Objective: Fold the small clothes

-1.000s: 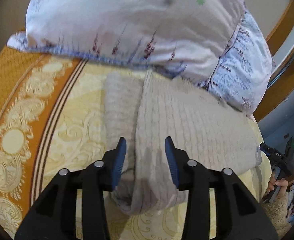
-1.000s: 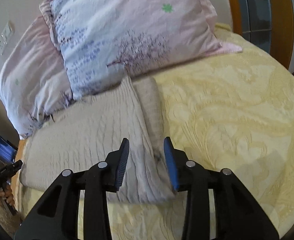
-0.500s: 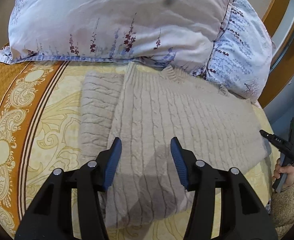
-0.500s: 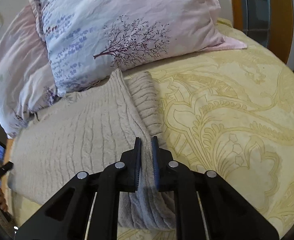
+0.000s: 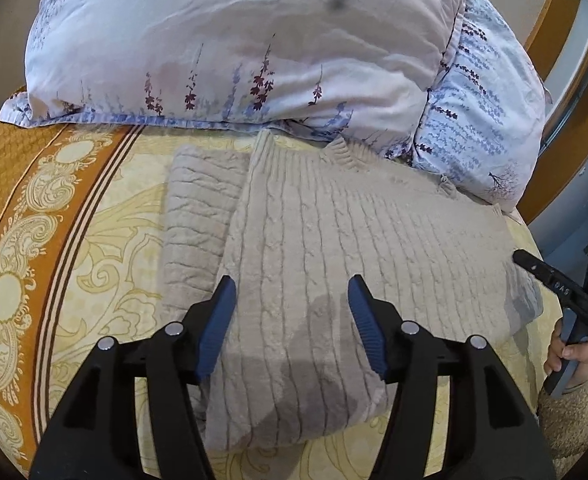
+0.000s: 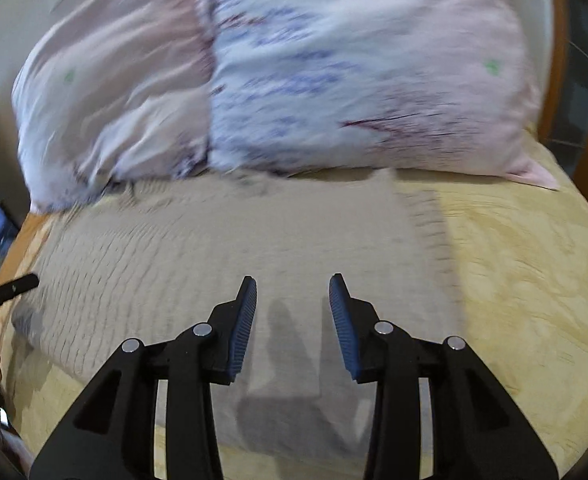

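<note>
Below opening left claw (image 5: pixel 291 296), folded sweater (image 5: pixel 358 240)

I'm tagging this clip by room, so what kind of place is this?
Most likely a bedroom: two floral pillows lie on a yellow patterned bedspread, with a knit sweater spread on it.

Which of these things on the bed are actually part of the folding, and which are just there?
Part of the job:
- beige knitted sweater, lying on the bed
- left tool, opening, empty
- right tool, opening, empty

Just there:
- two floral pillows behind the sweater
- yellow patterned bedspread
- wooden headboard
</note>
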`<state>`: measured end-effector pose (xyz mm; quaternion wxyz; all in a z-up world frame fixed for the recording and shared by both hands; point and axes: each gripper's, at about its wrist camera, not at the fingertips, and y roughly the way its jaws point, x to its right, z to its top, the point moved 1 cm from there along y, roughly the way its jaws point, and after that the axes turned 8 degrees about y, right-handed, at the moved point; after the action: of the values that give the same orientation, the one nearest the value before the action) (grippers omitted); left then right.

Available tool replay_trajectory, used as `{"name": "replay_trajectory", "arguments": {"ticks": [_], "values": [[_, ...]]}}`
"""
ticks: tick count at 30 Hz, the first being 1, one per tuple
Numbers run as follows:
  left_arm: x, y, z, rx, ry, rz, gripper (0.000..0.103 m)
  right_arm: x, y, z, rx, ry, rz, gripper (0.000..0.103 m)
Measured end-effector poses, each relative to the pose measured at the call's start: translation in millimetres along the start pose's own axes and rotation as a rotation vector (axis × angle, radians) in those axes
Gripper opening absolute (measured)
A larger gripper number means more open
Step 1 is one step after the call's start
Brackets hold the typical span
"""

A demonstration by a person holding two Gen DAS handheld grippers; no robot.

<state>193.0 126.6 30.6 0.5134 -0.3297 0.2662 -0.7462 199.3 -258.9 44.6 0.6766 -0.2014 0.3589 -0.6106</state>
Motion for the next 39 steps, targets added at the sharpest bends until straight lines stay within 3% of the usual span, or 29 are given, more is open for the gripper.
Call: {"name": "replay_trajectory", "arguments": {"ticks": [5, 11, 17, 20, 24, 33, 39], "values": [[0.8, 3.1, -1.5, 0.004, 0.015, 0.009, 0.061, -27.9, 15.1, -4.5, -0.015, -0.062, -0.014, 0.04], [0.8, -0.7, -2.5, 0.029, 0.034, -0.019, 0.065, -37.5, 27.5, -12.3, -0.02, -0.139, -0.095, 0.042], [-49.7, -19.6, 7.7, 0.094, -0.196, -0.069, 0.067, -29.8, 28.1, -11.0, -0.021, -0.117, -0.069, 0.043], [-74.3, -15.1, 11.0, 0.078, -0.312, -0.072, 0.067, -30.9, 28.2, -11.6, -0.017, -0.114, -0.071, 0.043], [-90.9, 3.5, 13.9, 0.029, -0.432, -0.144, 0.067, -29.6, 28.4, -12.1, -0.013, -0.108, -0.064, 0.043], [-87.6, 26.4, 20.9, 0.006, -0.491, -0.2, 0.066, -28.9, 28.2, -13.2, -0.014, -0.102, -0.055, 0.044], [-81.2, 29.8, 19.1, -0.011, -0.488, -0.193, 0.054, -28.3, 28.3, -14.1, -0.013, -0.095, -0.05, 0.044]]}}
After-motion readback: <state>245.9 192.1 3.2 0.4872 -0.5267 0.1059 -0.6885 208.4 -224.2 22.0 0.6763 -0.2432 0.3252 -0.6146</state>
